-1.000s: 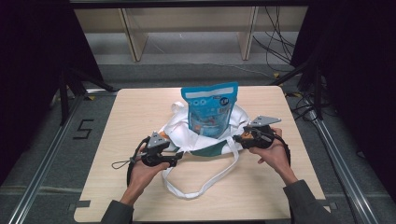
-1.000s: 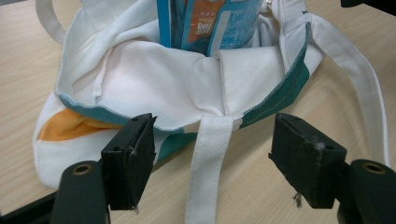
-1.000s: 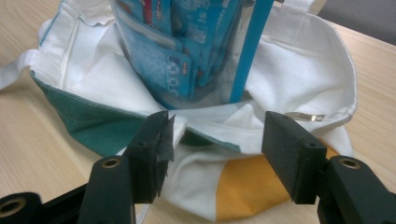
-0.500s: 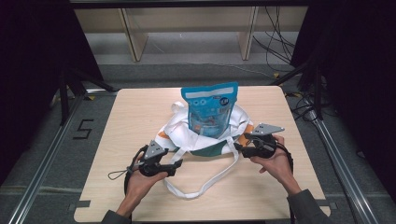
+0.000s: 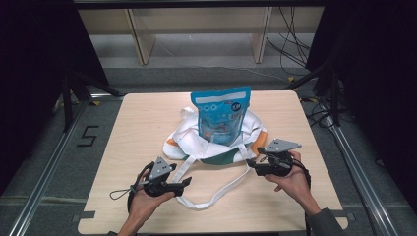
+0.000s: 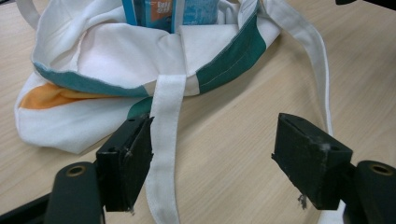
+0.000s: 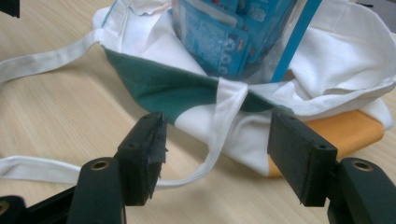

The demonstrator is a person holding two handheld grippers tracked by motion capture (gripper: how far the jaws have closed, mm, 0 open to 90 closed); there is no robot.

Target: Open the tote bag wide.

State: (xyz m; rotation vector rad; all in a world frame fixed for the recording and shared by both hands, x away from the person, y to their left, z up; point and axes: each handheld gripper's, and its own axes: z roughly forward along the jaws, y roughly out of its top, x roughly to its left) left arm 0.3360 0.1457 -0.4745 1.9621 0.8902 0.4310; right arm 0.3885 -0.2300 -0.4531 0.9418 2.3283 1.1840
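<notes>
A white tote bag (image 5: 216, 140) with green and orange patches lies slumped in the middle of the table. A blue snack pouch (image 5: 221, 115) stands upright in its mouth. The bag's long white strap (image 5: 216, 194) loops toward the front edge. My left gripper (image 5: 184, 184) is open at the front left, its jaws on either side of the strap (image 6: 163, 140) near the bag (image 6: 116, 51). My right gripper (image 5: 252, 164) is open at the bag's right front, with the strap's stitched end (image 7: 224, 116) between its jaws, the pouch (image 7: 229, 37) just beyond.
The wooden table (image 5: 147, 123) has bare room at left, right and front. Metal rails run along both sides on the floor. A shelf unit (image 5: 196, 29) stands beyond the far edge, with cables on the floor at the right.
Both grippers have drawn back from the bag toward the front edge; the left has slid farther toward me. The bag and pouch stay put.
</notes>
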